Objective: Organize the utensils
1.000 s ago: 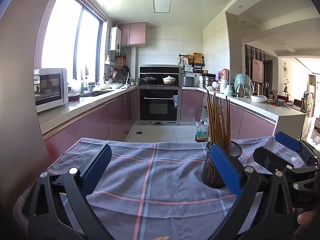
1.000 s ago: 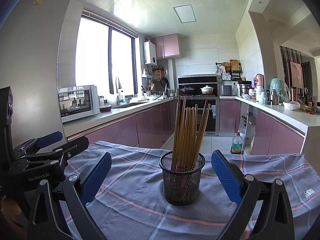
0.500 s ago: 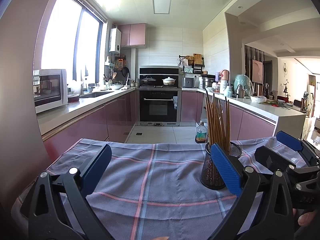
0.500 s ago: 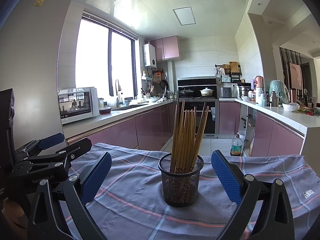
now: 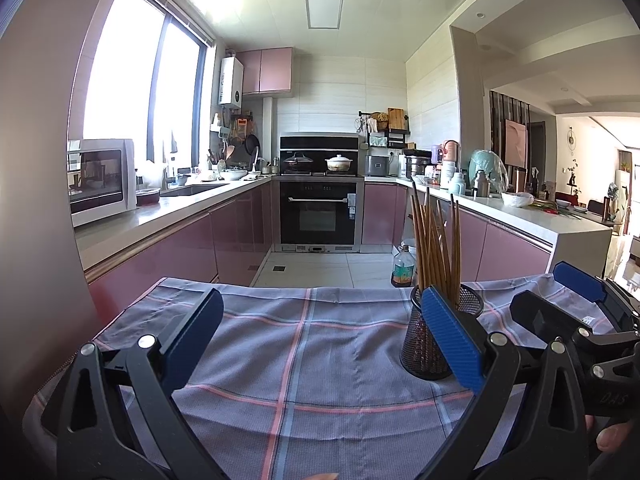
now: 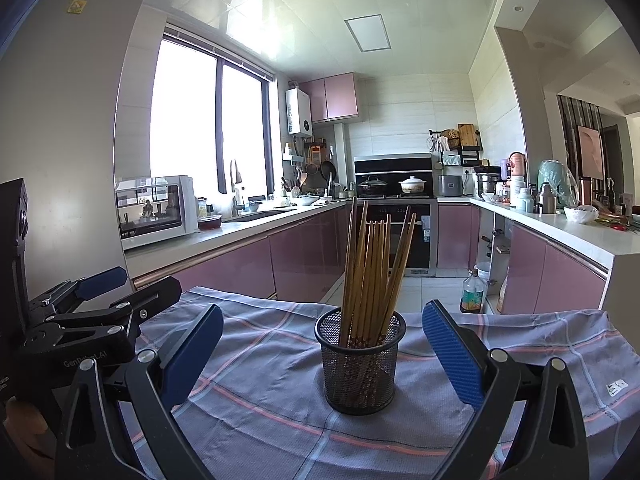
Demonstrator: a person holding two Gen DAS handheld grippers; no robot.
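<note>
A black mesh cup (image 6: 361, 364) stands upright on the checked cloth (image 6: 272, 412) and holds several brown chopsticks (image 6: 370, 264). My right gripper (image 6: 320, 354) is open, its blue pads on either side of the cup but nearer the camera, touching nothing. In the left wrist view the same cup (image 5: 424, 344) sits at the right, partly behind the right pad of my left gripper (image 5: 320, 354), which is open and empty over bare cloth (image 5: 288, 344). Each gripper shows at the edge of the other's view.
The cloth-covered table ends at its far edge (image 5: 304, 286), with tiled floor beyond. A bottle (image 6: 472, 292) stands on the floor by the pink cabinets. Counters with a microwave (image 6: 154, 210) run along the left and right.
Both views have shifted slightly, so the cup sits a little lower and farther left in them. Both grippers stay open; nothing was grasped.
</note>
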